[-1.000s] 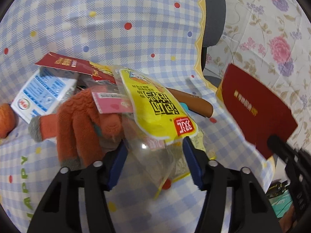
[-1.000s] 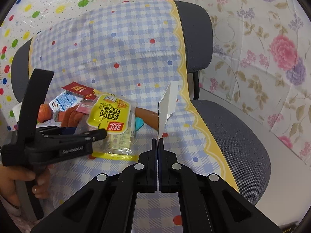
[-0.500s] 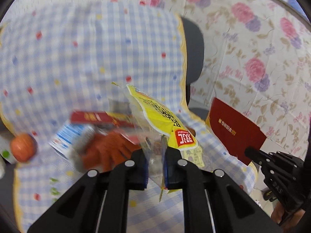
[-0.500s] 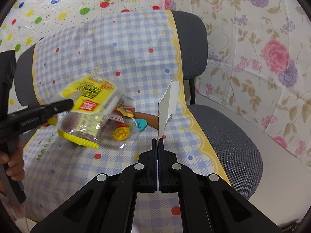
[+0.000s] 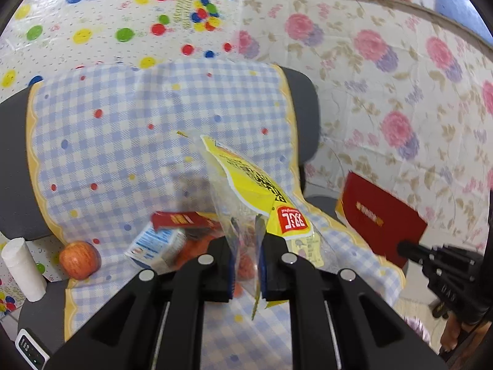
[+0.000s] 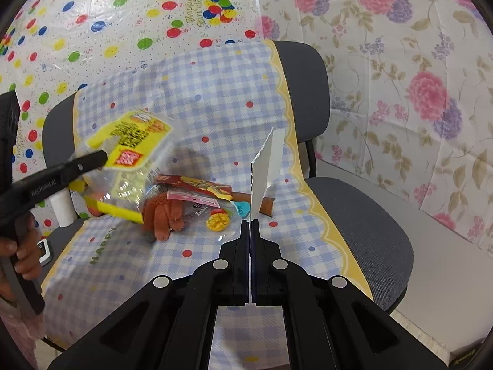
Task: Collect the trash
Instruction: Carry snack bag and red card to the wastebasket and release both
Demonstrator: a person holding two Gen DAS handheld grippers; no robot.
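Note:
My left gripper (image 5: 245, 254) is shut on a clear and yellow snack bag (image 5: 246, 185) and holds it in the air above the chair seat; the bag shows in the right wrist view (image 6: 129, 160) too. My right gripper (image 6: 249, 228) is shut on a red envelope, seen edge-on as a white card (image 6: 266, 166) and as a red flat in the left wrist view (image 5: 379, 219). On the checked cloth (image 6: 215, 108) lie a red wrapper (image 6: 197, 185), a pink-labelled clear packet (image 6: 203, 206) and a milk carton (image 5: 154, 246).
An orange knit glove (image 6: 163, 215), a brown sausage-like stick (image 6: 265, 206) and an apple (image 5: 80, 259) lie on the seat. A white roll (image 5: 21, 268) stands at the left. A second grey chair (image 6: 354, 222) is at the right. Patterned sheets hang behind.
My left gripper closed on the snack bag and lifted it off the pile, up and back. My right gripper kept its hold on the envelope and barely moved.

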